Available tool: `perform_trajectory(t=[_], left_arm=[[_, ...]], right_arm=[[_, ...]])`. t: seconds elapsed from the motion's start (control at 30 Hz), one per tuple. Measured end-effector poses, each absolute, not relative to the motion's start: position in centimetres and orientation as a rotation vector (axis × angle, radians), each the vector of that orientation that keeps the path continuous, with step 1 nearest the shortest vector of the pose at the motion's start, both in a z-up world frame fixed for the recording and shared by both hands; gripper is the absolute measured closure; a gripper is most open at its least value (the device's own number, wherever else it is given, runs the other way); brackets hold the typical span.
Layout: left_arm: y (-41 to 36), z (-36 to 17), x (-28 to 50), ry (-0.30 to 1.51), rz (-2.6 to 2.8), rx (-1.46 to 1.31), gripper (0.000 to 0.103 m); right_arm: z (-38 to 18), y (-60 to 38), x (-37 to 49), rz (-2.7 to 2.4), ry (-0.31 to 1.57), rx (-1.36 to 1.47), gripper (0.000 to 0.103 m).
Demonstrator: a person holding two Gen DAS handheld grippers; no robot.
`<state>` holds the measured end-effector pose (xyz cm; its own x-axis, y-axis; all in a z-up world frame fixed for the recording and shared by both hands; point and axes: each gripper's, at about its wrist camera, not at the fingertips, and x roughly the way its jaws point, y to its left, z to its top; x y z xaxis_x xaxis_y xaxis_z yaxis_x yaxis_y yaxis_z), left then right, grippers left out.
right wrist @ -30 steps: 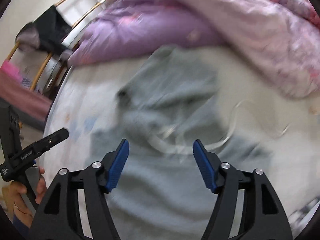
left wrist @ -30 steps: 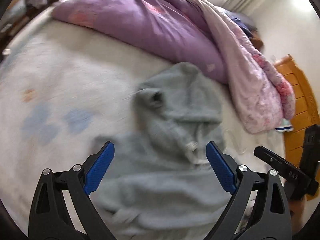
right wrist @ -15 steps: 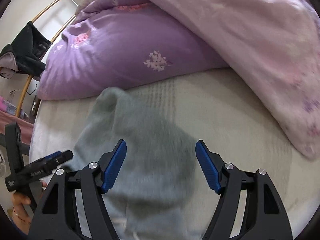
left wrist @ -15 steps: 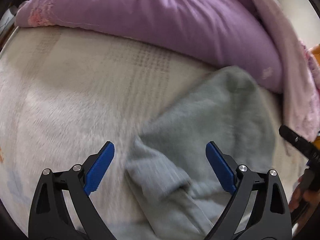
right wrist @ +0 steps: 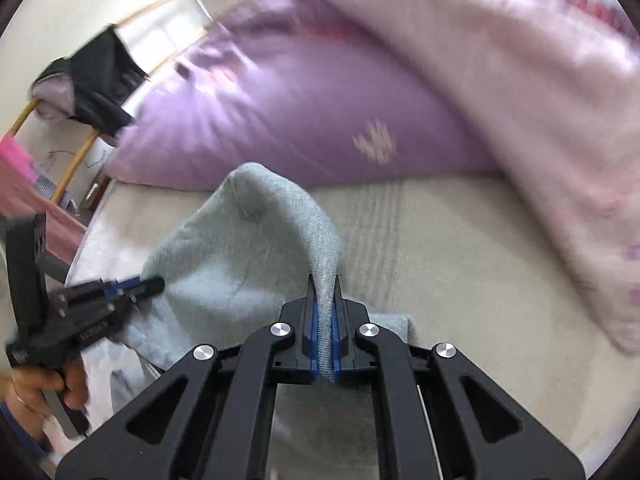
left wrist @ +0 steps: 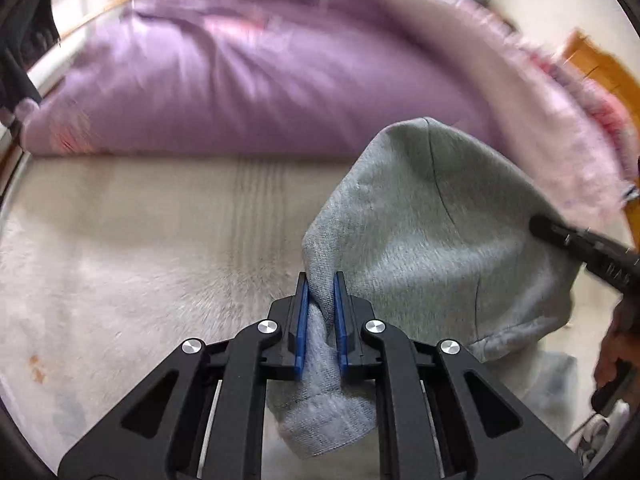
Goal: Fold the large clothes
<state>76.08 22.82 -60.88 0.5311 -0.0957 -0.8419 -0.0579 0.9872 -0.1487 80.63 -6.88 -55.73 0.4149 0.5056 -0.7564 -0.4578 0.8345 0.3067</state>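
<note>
A grey hoodie point(left wrist: 432, 232) is lifted off the cream bed sheet, its hood stretched between both grippers. My left gripper point(left wrist: 320, 284) is shut on a bunched fold of the hood's left edge. My right gripper point(right wrist: 325, 284) is shut on the hood's right edge point(right wrist: 320, 248). In the left wrist view the right gripper point(left wrist: 560, 236) shows at the right, at the cloth's far side. In the right wrist view the left gripper point(right wrist: 154, 285) shows at the left, at the grey cloth point(right wrist: 240, 248).
A purple duvet point(left wrist: 248, 80) and a pink quilt point(right wrist: 520, 92) are piled along the far side of the bed. The cream sheet point(left wrist: 140, 248) spreads to the left. A wooden headboard point(left wrist: 600, 68) is at the right. Dark clothes hang on a rail point(right wrist: 96, 76).
Both grippers were open above the hoodie lying on the bed. Both have since closed on the hood's edges and lifted it off the sheet.
</note>
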Motion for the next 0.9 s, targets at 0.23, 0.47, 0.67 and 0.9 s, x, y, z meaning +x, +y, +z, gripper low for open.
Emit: perform_trajectory(t=[0.23, 0.47, 0.67, 0.9], left_arm=[[20.9, -56.1, 63.3, 0.966, -0.120, -0.226, 0.091], [18.4, -61.3, 51.0, 1.234, -0.072, -0.362, 0.065], [19.9, -59.8, 45.5, 1.221, -0.007, -0.564, 0.055], [14.3, -57.7, 51.7, 1.127, -0.113, -0.565, 0.051]], right_arm=[[-50.3, -11.9, 65.0, 0.667, 0.948, 0.072, 0.098], [-55.6, -15.2, 53.0, 0.455, 1.288, 0.070, 0.081], [-54.6, -18.3, 49.3, 0.365, 1.348, 0.236, 0.070], [-52.4, -13.7, 54.9, 0.480, 1.213, 0.396, 0.075]])
